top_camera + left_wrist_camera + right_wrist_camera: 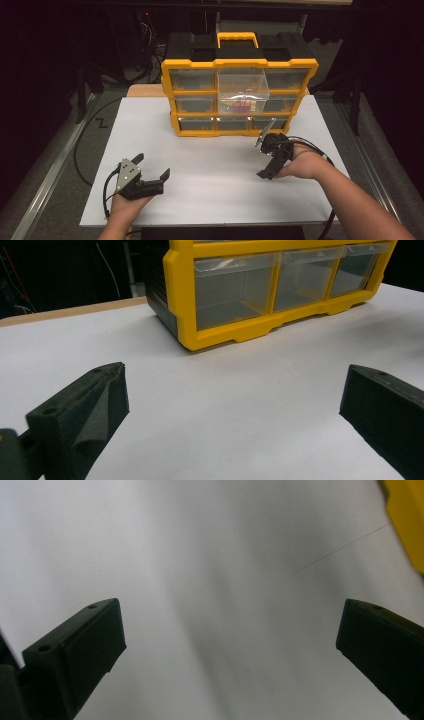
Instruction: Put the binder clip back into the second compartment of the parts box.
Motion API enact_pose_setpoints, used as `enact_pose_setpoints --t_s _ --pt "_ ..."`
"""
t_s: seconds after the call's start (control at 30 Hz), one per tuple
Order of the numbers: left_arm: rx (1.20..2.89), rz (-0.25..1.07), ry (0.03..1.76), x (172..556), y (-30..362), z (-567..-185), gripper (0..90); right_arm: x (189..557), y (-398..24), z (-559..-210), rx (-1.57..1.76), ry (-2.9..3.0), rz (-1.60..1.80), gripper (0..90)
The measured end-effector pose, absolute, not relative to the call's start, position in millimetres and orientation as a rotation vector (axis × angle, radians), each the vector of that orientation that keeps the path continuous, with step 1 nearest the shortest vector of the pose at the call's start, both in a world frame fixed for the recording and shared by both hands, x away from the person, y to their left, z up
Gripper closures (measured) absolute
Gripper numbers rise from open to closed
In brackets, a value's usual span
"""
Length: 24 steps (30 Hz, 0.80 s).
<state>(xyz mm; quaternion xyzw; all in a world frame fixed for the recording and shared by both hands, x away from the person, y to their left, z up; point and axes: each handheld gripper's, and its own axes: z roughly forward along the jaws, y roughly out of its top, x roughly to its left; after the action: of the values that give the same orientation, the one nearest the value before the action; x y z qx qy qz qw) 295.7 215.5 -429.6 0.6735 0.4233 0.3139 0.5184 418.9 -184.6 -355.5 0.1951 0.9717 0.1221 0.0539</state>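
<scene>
A yellow and black organizer (pixel 240 65) with clear drawers stands at the back of the white table top (pixel 215 170). Its top middle drawer (pixel 243 82) is pulled out toward me. Small pink-red items (pixel 243 105) show through the clear plastic there; which drawer holds them I cannot tell. My left gripper (pixel 152 165) rests low at the front left, open and empty, facing the organizer's bottom row (pixel 280 285). My right gripper (pixel 262 157) hovers in front of the organizer's right end, open and empty, tilted down at the white surface (pixel 200 555).
A yellow corner of the organizer (pixel 407 520) shows at the right gripper view's upper right. A wooden board edge (pixel 145 90) sticks out behind the white top at the left. Black cables (pixel 82 145) run along the floor at the left. Dark surroundings ring the table.
</scene>
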Motion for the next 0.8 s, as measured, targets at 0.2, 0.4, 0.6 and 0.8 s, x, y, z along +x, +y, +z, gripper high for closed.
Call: enact_pose_setpoints --t_s 0.2,0.4,0.6,0.8 --pt "1.624 0.758 1.019 296 215 -430 0.4 417 -195 -377 0.657 2.870 0.561 0.8" --pt "1.629 0.761 1.030 297 214 -431 0.4 408 -212 -386 0.730 2.677 0.896 0.8" --pt "1.632 0.769 1.038 297 212 -431 0.4 395 -230 -402 0.821 2.477 1.185 0.8" --pt "1.641 0.762 1.036 298 209 -431 0.4 379 -241 -411 0.832 2.277 1.355 0.8"
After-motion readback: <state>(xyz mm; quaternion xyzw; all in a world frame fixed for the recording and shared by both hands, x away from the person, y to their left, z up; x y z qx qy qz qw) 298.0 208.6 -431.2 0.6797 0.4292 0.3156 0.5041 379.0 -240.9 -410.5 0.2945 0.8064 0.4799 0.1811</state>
